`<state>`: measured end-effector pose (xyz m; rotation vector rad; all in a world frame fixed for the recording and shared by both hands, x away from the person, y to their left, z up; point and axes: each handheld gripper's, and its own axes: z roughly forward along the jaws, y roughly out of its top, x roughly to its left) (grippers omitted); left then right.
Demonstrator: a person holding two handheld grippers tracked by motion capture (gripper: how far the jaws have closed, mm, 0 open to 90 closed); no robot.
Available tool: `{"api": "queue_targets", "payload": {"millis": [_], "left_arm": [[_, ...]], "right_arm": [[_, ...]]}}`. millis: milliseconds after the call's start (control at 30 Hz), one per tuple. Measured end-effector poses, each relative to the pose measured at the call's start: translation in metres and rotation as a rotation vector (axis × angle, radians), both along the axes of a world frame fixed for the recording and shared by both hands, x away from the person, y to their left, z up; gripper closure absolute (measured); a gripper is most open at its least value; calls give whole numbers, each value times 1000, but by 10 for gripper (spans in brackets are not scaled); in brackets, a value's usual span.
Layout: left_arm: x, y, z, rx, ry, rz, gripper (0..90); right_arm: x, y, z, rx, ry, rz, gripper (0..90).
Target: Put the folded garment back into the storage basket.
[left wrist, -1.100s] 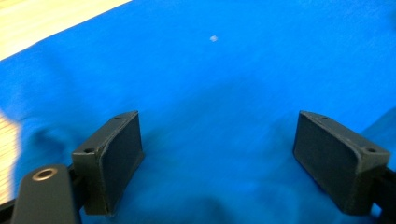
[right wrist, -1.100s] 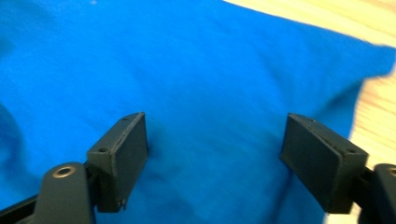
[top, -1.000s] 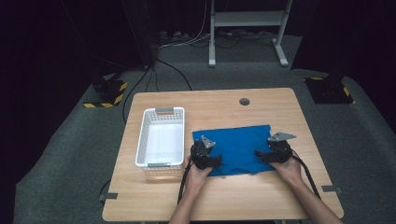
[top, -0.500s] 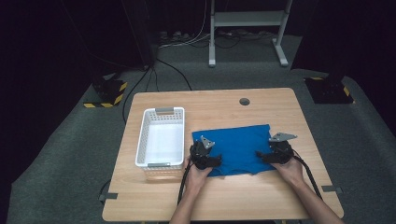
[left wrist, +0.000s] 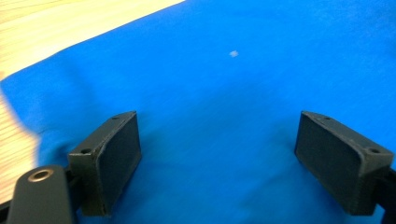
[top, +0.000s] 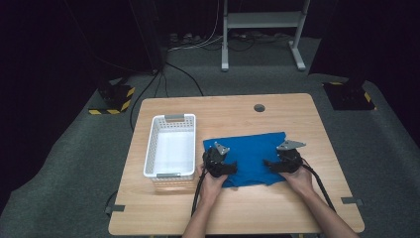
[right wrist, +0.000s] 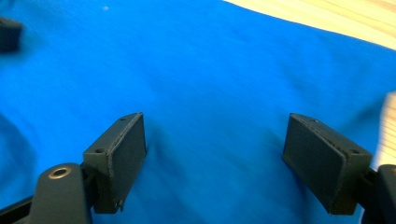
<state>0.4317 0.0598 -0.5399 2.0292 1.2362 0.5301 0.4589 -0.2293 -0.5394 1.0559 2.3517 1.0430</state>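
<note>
Both my claws, left claw (top: 229, 166) and right claw (top: 270, 164), stand open over the blue cloth (top: 250, 148) lying near the counter's (top: 297, 109) front edge. I'd pinch both near corners evenly before folding.

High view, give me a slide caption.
Two open tools, left and right, over a blue cloth beside a white plastic basket.

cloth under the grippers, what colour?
Plain bright blue cloth, no pattern; shows best in the left gripper view.
</note>
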Motion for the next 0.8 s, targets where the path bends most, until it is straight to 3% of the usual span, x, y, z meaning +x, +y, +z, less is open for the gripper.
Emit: {"api": "queue_targets", "payload": {"millis": [167,267,367,533,567,600,633,767,800], "left_arm": [[-1,-1,7,-52,1,0,131],[4,-12,15,-60,-15,-16,128],[12,-20,17,-50,-7,-20,120],[22,-16,5,-23,64,19,114],[20,-14,4,-19,49,22,113],[18,-12,3,-5,39,26,133],[16,-10,2,9,25,18,133],[9,-6,6,3,29,7,144],[8,-6,7,-8,9,7,141]], "right_arm": [[0,-15,3,-10,-8,-50,208],[-3,-9,10,0,-54,-39,215],[0,4,16,22,-59,-11,215],[9,19,7,-34,-29,3,213],[11,18,3,-47,-12,0,201],[13,13,1,-5,11,-7,206],[13,8,1,-9,10,-17,197],[11,-3,2,-14,18,-31,196],[10,-2,4,-24,20,-40,205]]}}
